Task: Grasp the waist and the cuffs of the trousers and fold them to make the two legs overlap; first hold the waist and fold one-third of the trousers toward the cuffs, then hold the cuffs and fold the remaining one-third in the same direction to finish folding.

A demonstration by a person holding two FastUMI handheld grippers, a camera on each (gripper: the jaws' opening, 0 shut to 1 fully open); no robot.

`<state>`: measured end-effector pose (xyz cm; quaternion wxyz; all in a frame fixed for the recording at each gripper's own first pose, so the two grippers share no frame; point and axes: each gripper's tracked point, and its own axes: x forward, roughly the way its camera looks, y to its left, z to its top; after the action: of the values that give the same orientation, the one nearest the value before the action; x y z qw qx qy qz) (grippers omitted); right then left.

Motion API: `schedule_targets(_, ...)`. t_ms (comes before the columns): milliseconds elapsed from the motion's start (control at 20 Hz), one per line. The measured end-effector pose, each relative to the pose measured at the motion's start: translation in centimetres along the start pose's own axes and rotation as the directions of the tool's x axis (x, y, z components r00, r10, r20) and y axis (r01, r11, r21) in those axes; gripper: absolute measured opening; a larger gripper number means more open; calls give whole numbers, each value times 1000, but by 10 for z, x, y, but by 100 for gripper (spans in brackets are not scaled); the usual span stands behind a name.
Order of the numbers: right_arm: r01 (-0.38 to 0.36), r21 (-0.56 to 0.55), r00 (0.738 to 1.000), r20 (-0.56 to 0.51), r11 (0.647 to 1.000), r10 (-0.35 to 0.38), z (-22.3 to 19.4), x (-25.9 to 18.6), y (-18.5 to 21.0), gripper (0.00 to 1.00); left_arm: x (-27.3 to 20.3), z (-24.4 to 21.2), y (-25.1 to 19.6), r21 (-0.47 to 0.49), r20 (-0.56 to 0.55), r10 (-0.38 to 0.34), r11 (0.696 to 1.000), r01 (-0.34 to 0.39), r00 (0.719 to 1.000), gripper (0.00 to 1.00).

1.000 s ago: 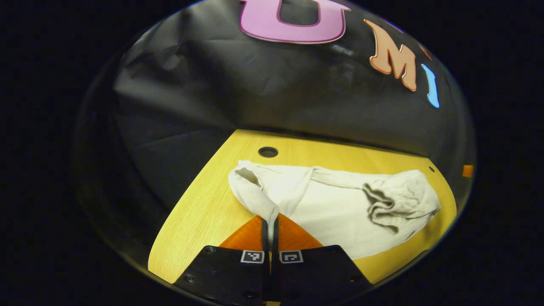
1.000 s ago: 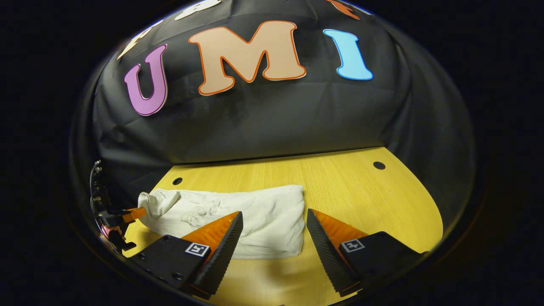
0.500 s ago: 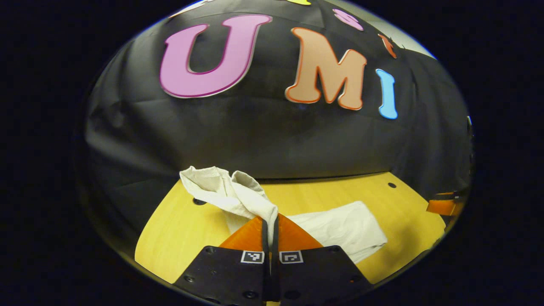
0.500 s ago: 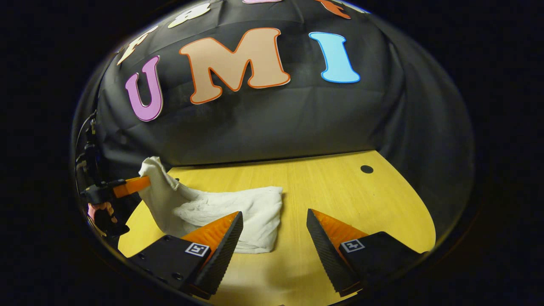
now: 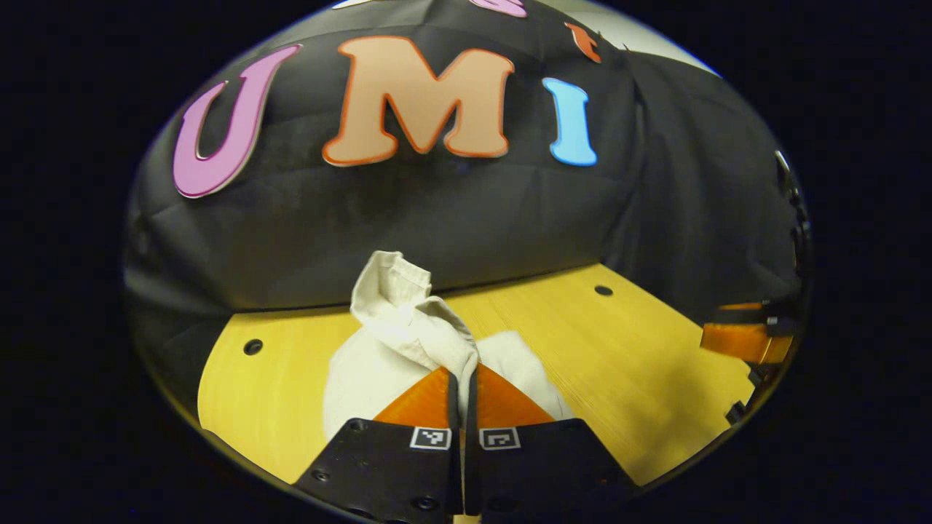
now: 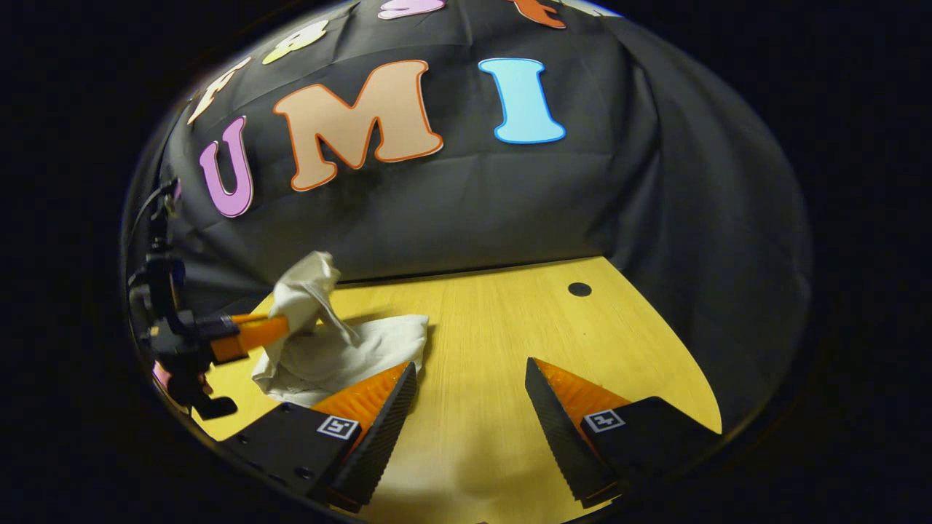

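One pair of cream cotton trousers (image 5: 378,364) is heaped on one yellow wooden table (image 5: 641,386), an end lifted toward twelve o'clock, clamped by the left gripper (image 5: 463,378); the right gripper (image 6: 470,393) is spread apart.

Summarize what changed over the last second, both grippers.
The left gripper, jaws shut on the trousers, lifted the pinched end off the table and carried it over the rest, which now lies bunched shorter. No new grasp or release. The right gripper stayed open, holding nothing, above the table.
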<state>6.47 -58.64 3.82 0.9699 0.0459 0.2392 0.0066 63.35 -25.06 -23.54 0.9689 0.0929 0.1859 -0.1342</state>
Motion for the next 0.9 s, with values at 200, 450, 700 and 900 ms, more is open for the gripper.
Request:
schedule_targets(200,-2,6,1000,-7,1000,2,-5,-10,-14,96,8,-56,-51,-39,-98,-82,996,78,992,23)
schedule_targets(450,-42,3,999,-15,999,42,-14,-19,3,96,-10,-80,-59,-194,-148,-69,980,39,987,87)
schedule_targets(700,-124,30,992,17,992,124,-7,-30,47,96,-72,-60,-16,-188,-90,41,980,-57,995,96)
schedule_targets(900,-175,15,982,83,985,173,2,-44,83,96,-120,-38,24,-178,-33,126,975,-130,992,96)
